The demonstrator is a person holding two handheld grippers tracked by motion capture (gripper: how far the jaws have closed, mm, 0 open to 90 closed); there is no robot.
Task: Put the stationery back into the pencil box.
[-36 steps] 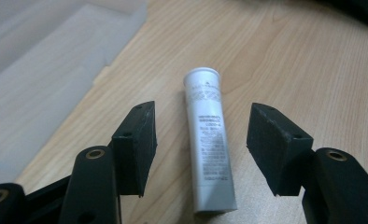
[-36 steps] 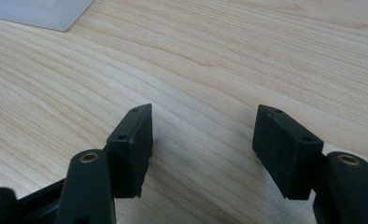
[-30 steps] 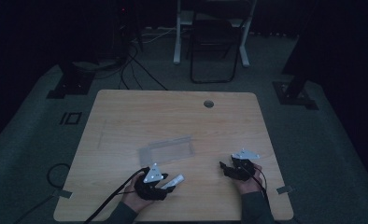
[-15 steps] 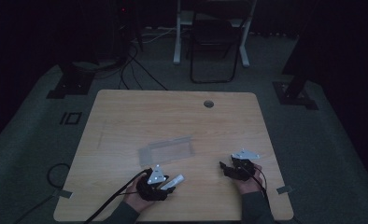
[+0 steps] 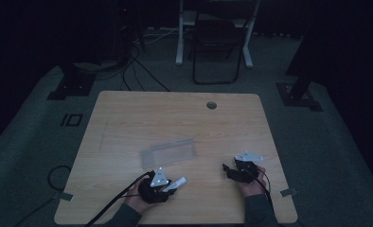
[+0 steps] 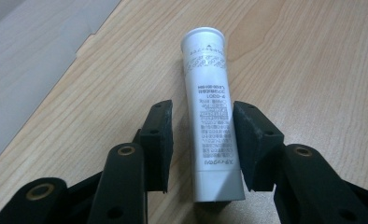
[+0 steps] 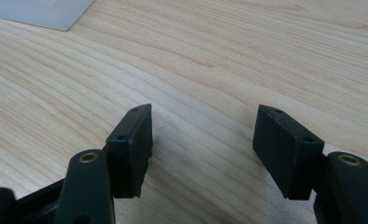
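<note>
The white plastic tube with grey print (image 6: 213,116) lies on the light wooden table (image 5: 128,118) between the jaws of the left gripper (image 6: 203,140), near the person's edge and left of centre. Those jaws stand spread — a gap shows on each side of the tube, wider on the left, so nothing is pinched. A second ago the left gripper sat a little farther up the table with the tube poking out to its right; it has since drawn back toward the person and turned slightly, and the tube (image 5: 176,183) has come with it. That suggests the tube has only just been set down or lined up afresh, and a firm grip is the step in hand, not yet made.

To the right, well apart, the right gripper (image 7: 203,149) rests over bare wood with its jaws wide and empty, unmoved over the same second.

Farther out, past both grippers, a clear flat plastic sleeve (image 5: 169,152) lies near the table's middle — the likely place for the tube. Beyond it a round cable hole (image 5: 211,105) sits by the far edge.
</note>
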